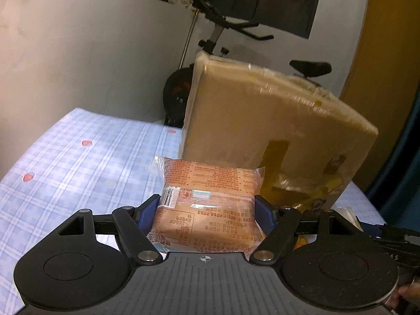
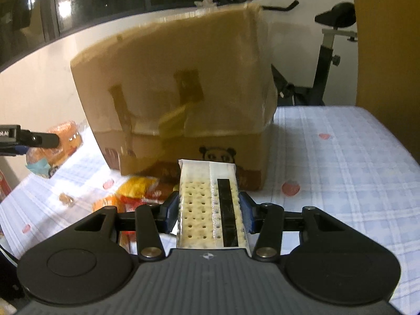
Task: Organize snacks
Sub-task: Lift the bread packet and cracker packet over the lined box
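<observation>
Left gripper (image 1: pixel 207 204): blue fingers (image 1: pixel 147 211) closed narrow on both side edges of an orange snack packet (image 1: pixel 207 207), printed back facing the camera, barcode at its left; packet held above the blue plaid tablecloth (image 1: pixel 78 162) covering the surface. Directly beyond the packet: cardboard box (image 1: pixel 262 120), wrapped in clear tape, flap raised and leaning toward the camera. Behind the box, against the white wall: exercise bike (image 1: pixel 223 39). Right gripper (image 2: pixel 210 210): blue fingers (image 2: pixel 172 210) closed narrow on a clear-wrapped cracker packet (image 2: pixel 210 204), pressing its long sides; perforated crackers visible on the left half, black strip on the right half; far end of the packet pointing at the box front. Box front (image 2: pixel 183 99): brown tape patches above, panda drawing (image 2: pixel 216 153) just beyond the cracker packet's far end. Left of the right gripper, on the cloth near the box base: loose yellow and orange snack packets (image 2: pixel 136 189). Further left, at frame edge: another orange packet (image 2: pixel 63 141), partly behind the black tip of the left gripper; contact between them cannot be determined.
</observation>
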`<state>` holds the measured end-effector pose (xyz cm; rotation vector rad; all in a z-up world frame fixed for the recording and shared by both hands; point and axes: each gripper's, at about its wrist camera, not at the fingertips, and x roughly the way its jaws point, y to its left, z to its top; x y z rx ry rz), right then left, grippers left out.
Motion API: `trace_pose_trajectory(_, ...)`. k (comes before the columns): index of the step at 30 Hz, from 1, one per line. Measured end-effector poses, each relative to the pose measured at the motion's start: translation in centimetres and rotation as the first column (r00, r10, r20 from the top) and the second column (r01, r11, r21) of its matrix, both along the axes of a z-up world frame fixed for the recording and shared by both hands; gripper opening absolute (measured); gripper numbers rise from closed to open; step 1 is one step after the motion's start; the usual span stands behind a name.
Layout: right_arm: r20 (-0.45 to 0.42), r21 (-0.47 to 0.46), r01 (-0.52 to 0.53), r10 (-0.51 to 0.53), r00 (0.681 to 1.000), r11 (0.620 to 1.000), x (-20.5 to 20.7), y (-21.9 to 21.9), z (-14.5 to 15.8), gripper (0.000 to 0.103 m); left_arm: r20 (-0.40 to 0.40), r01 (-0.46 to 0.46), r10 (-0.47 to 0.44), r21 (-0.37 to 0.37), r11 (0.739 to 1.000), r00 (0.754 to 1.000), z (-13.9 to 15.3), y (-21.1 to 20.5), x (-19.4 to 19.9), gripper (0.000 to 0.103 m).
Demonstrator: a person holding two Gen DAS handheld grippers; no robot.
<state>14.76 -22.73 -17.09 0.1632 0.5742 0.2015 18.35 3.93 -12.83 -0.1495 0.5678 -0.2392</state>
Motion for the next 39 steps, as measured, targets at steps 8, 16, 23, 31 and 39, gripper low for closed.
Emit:
trace_pose_trajectory(8, 0.123, 0.002, -0.021, 0.021, 0.992, 1.000, -0.6, -0.3, 5.3, 0.050, 0.113, 0.043, -0.043, -0.003, 0.999, 0.993, 4.5, -0.1, -0.4, 0.077)
trace_pose_trajectory(16, 0.243, 0.003, -0.079, 0.076, 0.967, 0.997, 1.3, 0.0, 12.1, 0.050, 0.224, 0.102, -0.106, 0.028, 0.994, 0.969, 9.4, -2.0, 1.5, 0.077)
trace_pose_trajectory(23, 0.261, -0.003, -0.095, 0.092, 0.961, 0.995, 6.3, -0.1, 15.7, 0.050, 0.223, 0.133, -0.136, 0.029, 0.991, 0.965, 11.9, -4.7, 7.4, 0.077)
trace_pose_trajectory(31, 0.172, 0.061, -0.006, -0.005, 0.985, 0.998, 13.1, -0.7, 16.1, 0.050, 0.131, 0.094, -0.109, 0.117, 0.989, 0.985, 10.8, -8.0, 14.8, 0.077)
trace_pose_trajectory(39, 0.048, 0.093, 0.085, -0.090, 0.995, 0.992, 17.6, -0.8, 14.9, 0.050, 0.082, 0.088, -0.110, 0.238, 0.967, 0.990, 10.2, -9.1, 18.7, 0.078)
